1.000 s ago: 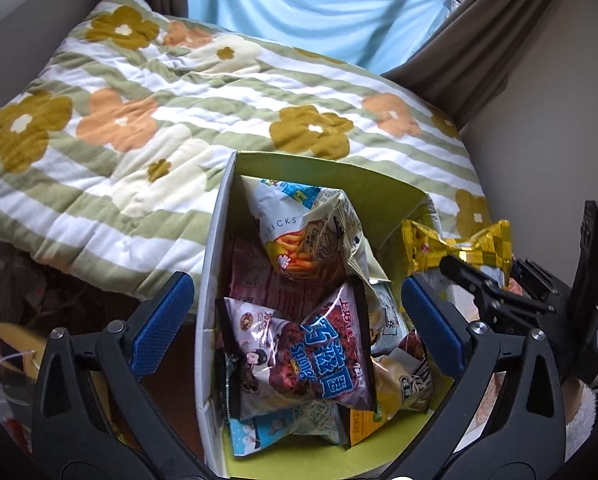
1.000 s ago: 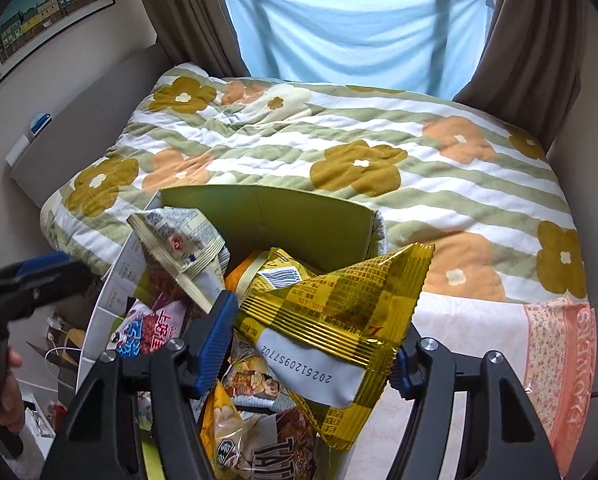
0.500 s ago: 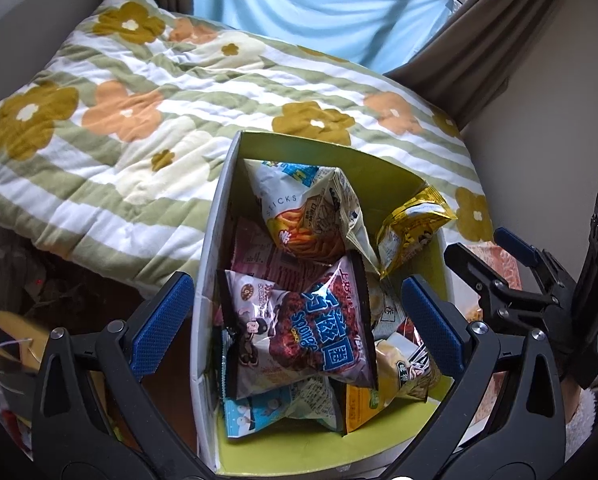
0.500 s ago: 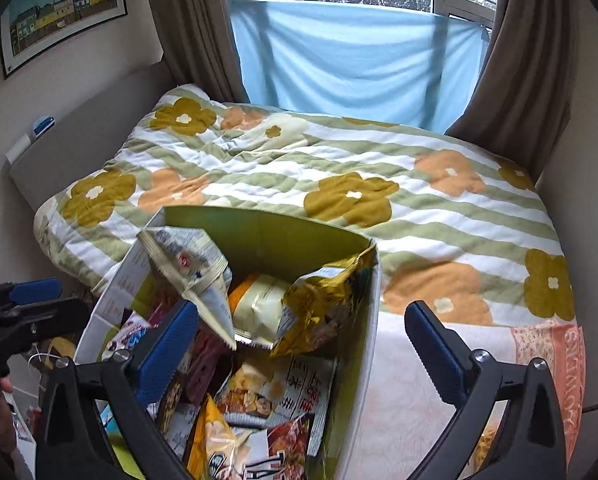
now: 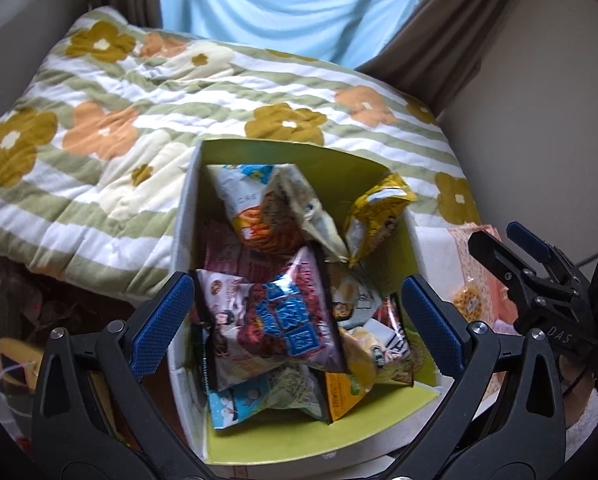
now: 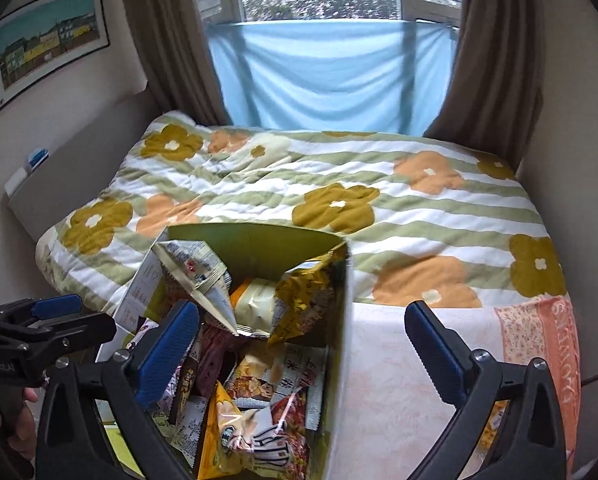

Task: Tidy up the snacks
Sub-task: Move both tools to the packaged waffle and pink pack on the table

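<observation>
A green-lined cardboard box holds several snack bags. The yellow bag leans against the box's right wall. A purple bag with blue letters lies on top in the middle. My left gripper is open and empty above the box. My right gripper is open and empty, above the box's right wall; it also shows in the left wrist view. Another yellow snack bag lies on the cloth right of the box.
The box stands against a bed with a flowered, striped quilt. A pink and white cloth lies right of the box. A blue sheet hangs under the window, with brown curtains at both sides. Clutter lies on the floor at the left.
My right gripper opened and let go of the yellow bag, which dropped into the box's right side. The right gripper then drew back and up. The left gripper stayed open.
</observation>
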Motion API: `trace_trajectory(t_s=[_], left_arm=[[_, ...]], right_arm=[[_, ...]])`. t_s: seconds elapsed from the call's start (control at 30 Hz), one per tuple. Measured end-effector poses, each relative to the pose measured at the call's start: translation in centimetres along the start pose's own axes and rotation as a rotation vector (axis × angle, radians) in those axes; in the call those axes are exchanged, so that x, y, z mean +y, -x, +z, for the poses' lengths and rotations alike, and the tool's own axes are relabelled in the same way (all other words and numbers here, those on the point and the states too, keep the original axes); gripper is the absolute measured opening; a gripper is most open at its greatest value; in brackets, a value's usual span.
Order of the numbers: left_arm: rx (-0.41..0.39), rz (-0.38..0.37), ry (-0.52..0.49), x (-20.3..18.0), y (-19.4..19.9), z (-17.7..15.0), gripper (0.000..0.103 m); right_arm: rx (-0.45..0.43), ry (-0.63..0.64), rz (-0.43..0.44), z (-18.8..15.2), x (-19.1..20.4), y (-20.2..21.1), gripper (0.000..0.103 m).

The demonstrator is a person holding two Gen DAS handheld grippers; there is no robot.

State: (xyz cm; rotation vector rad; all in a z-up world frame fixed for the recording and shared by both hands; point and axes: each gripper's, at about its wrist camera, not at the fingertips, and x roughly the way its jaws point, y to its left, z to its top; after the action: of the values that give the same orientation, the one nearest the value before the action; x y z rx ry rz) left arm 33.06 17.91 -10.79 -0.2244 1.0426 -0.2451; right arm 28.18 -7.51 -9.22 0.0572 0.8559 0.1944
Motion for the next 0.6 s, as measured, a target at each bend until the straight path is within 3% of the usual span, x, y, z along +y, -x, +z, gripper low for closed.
trace_trajectory(t_s=[0.23,0.4,0.6], left_arm=[[-0.028,-0.055,-0.131,-7.9,1.1,0.2,0.103],[0.019,-0.138,-0.235,-15.8,0.4,-1.4,0.103],[0.057,-0.179,-0.368,-26.3,-1.1,-4.1,0.103]], right_arm=[[-0.062,-0.079,-0.095,-1.3,-4.9,5.6,0.103],[-0.083,-0.129,-0.183,-4.1,-10.1,9.8,0.103],[-0.054,-0.178,-0.272,-7.9,-16.5,13.6,0.103]])
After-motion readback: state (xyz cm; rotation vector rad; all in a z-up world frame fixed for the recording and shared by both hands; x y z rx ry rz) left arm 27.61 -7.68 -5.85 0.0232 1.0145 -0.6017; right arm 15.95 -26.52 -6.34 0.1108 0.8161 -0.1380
